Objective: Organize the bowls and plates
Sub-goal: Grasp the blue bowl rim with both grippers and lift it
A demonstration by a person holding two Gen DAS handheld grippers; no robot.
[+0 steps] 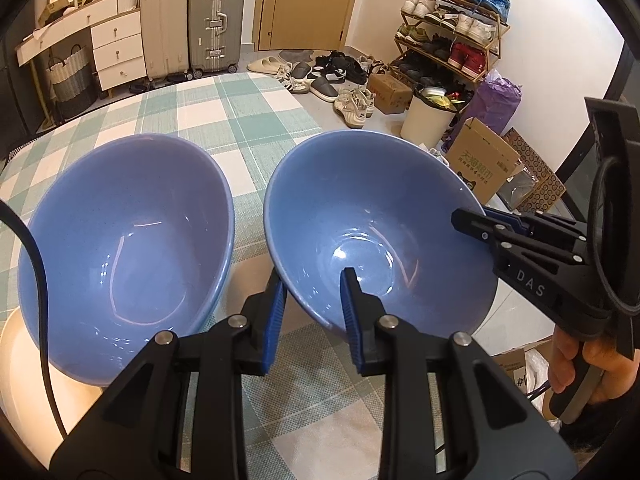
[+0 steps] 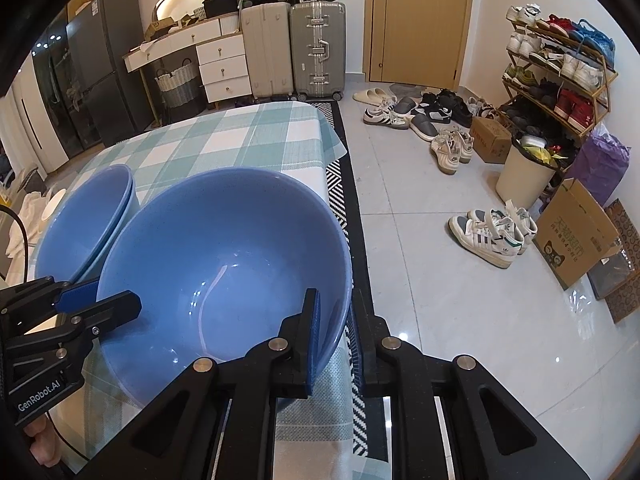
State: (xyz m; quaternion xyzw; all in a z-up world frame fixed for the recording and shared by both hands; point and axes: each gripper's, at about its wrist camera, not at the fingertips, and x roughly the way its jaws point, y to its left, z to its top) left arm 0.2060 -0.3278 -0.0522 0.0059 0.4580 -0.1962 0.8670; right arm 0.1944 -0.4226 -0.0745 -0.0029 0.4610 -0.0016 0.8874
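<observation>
Two grippers are clamped on the same blue bowl [image 1: 376,224], which sits at the lower centre of both views on the checked tablecloth [image 1: 240,120], close to the table's edge. The left gripper [image 1: 312,312] pinches the bowl's near rim, one pad inside and one outside; the right gripper [image 2: 334,340] bites the rim on the opposite side. Beside it, at the left of both frames, stands the stack of blue bowls [image 2: 86,220]. The step in hand looks like lifting this bowl to nest it on that stack; next, both hands must rise together, keeping it level, and carry it leftward.
</observation>
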